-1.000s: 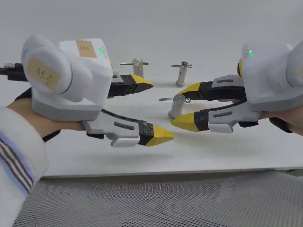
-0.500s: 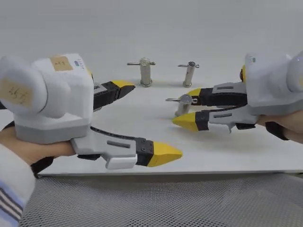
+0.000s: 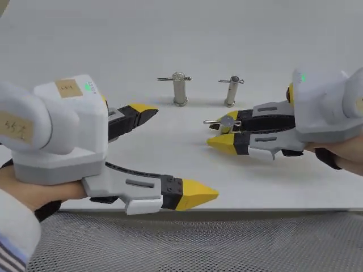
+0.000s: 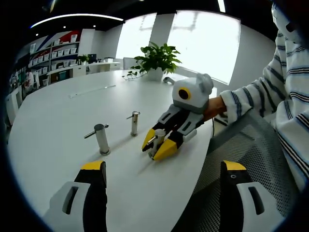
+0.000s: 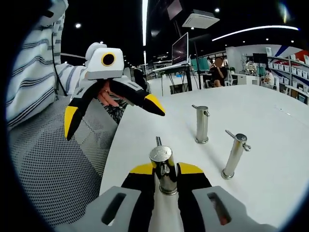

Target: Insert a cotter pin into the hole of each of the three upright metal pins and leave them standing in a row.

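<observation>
Pin (image 5: 161,157) (cotter (image 5: 158,141) apparently through) clamped between right gripper (image 5: 166,170) fingertips; left gripper (image 4: 163,166) spread wide, well apart.

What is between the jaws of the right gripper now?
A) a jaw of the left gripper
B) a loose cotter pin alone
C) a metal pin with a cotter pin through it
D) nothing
C: the right gripper clamps the metal pin, with the cotter pin through its head.
</observation>
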### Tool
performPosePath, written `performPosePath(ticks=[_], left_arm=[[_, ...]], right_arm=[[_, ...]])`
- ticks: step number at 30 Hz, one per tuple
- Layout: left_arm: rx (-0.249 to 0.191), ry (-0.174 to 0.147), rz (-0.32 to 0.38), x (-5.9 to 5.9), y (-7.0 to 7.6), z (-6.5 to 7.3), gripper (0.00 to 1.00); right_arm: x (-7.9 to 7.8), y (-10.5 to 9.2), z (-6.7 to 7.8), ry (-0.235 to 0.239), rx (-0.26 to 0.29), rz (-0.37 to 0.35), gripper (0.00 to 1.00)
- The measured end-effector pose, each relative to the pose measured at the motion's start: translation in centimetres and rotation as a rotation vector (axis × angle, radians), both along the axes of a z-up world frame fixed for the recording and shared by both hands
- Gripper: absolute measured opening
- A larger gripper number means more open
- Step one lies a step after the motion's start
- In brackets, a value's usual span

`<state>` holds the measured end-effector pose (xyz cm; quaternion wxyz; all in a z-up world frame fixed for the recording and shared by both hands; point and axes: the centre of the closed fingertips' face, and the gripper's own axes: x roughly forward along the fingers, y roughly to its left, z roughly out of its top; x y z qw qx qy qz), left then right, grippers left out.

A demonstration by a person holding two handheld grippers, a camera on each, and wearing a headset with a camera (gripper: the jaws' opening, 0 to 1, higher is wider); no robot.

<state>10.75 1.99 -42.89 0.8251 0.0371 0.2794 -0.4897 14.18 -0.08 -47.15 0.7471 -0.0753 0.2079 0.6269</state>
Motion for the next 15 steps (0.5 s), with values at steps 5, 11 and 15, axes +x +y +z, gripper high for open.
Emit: performPosePath(ticks=[5, 11, 15], left_arm=[[0.016, -0.004, -0.02, -0.3, -0.1, -0.1, 0.94], [0.03, 0.002, -0.02, -0.4, 0.1, -0.1, 0.94], [0.04, 0.006, -0.017, -0.5, 0.3, -0.2, 0.94]], right_arm=[[0.3, 0.0, 0.3, -0.028, 0.014, -0.004, 0.1], [1.0, -0.6, 0.3, -0.051, 0.006, -0.044, 0.09], [0.6, -1.4, 0.5, -0.068, -0.008, -0.025, 0.09]])
